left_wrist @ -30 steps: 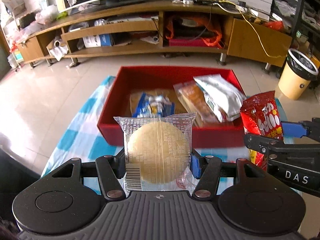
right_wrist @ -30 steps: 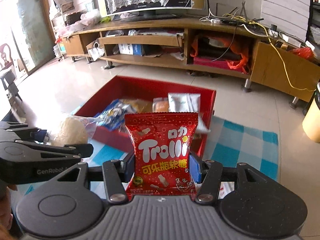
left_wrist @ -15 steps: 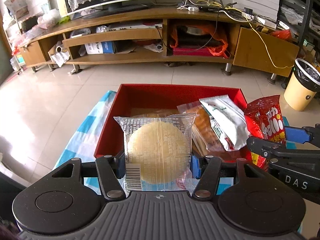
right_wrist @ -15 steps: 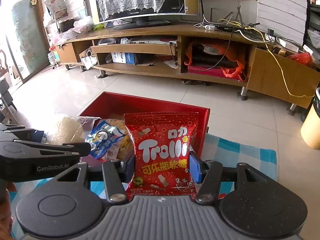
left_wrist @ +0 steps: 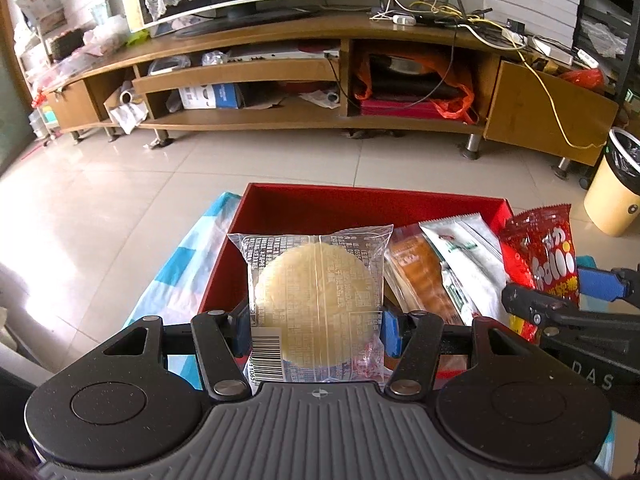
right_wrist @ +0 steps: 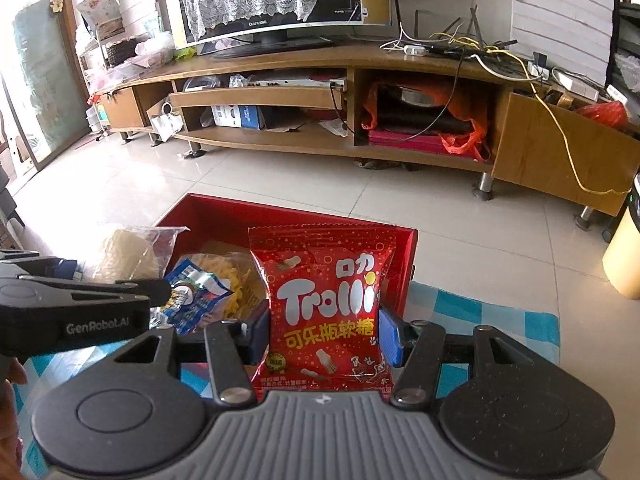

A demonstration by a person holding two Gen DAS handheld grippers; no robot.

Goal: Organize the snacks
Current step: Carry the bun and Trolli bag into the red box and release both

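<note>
The snacks are in two places at this moment: some already lie in the red box point(left_wrist: 360, 204), and two are held above its near side, one in each hand-held gripper. The left hand-held gripper point(left_wrist: 316, 330) is clenched on a round pale cake in a clear wrapper point(left_wrist: 316, 300); its blue pads press the packet from both sides, and the packet stands upright over the left part of the box. The right hand-held gripper point(right_wrist: 324, 336) grasps a red Trolli gummy bag point(right_wrist: 324, 304) in the same way — upright, pinched at the lower half, over the right part of the box.

Inside the box I can see a blue-and-white packet point(right_wrist: 192, 300) on top of a yellow crinkled snack point(right_wrist: 232, 280), and, in the left view, an orange-brown packet point(left_wrist: 420, 276) just beside a white packet with green print point(left_wrist: 468, 268); the box stands on a blue-checked cloth point(right_wrist: 480, 320), on what looks like a low counter, though its surface is hidden.

I judge that the step in hand is the carrying of both packets to the box for dropping. The next move calls for lowering each packet over a free place — the cake to the bare left side, the gummy bag near the right wall — and only then loosening the pads; the two hand-held grippers are near each other, so they should not cross.
</note>
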